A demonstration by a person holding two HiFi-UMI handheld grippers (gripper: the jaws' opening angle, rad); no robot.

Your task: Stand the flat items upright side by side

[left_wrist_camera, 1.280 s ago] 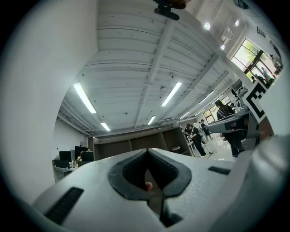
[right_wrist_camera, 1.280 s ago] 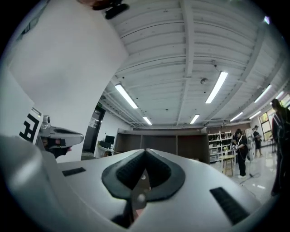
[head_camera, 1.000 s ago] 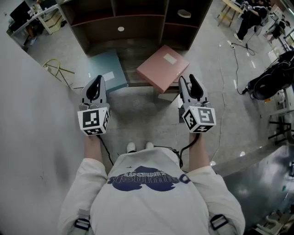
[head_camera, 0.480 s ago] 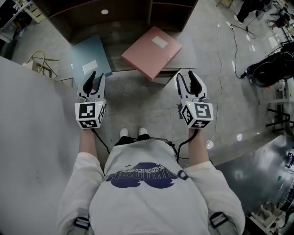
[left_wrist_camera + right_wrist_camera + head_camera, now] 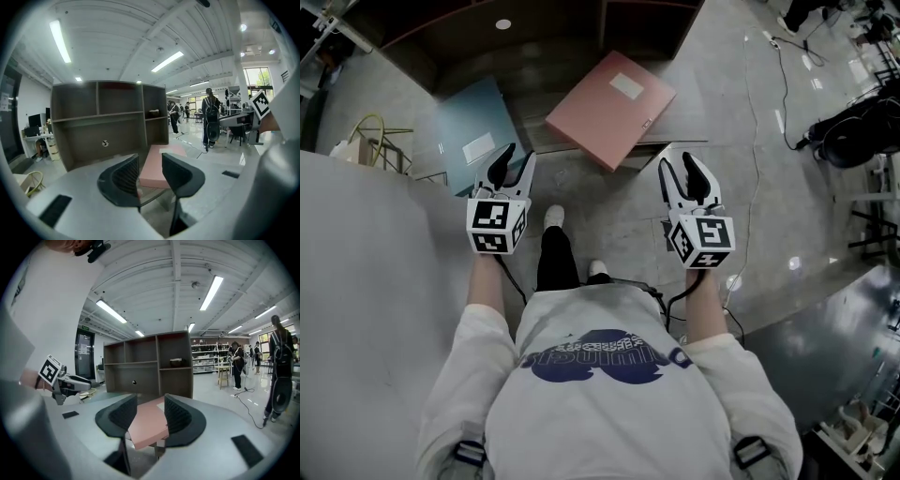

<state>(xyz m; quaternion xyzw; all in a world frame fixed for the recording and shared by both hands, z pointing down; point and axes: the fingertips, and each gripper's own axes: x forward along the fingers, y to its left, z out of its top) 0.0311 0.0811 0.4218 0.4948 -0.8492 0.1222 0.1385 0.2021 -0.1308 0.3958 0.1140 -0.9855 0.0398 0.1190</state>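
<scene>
A pink flat box (image 5: 614, 105) lies tilted on a low bench in front of the shelf, its near corner past the bench's front edge. A blue-grey flat box (image 5: 473, 133) lies flat to its left. My left gripper (image 5: 514, 165) hovers short of the blue-grey box. Its jaws have just been opening and nothing is between them. My right gripper (image 5: 679, 167) stands open and empty, just right of the pink box's near corner. Between the jaws of the left gripper (image 5: 150, 163) and of the right gripper (image 5: 150, 405) the pink box (image 5: 171, 150) (image 5: 146, 425) shows farther off, untouched.
A dark brown shelf unit (image 5: 553, 33) (image 5: 108, 122) (image 5: 150, 366) stands behind the bench. A large grey panel (image 5: 366, 300) fills the left. My black trouser leg and white shoe (image 5: 553, 225) are below the grippers. A yellow wire frame (image 5: 370, 136) sits far left; cables (image 5: 750, 94) cross the floor at right.
Both grippers have sunk toward the bench. The left gripper's jaws went from shut to open and it swung slightly right. One foot has stepped forward.
</scene>
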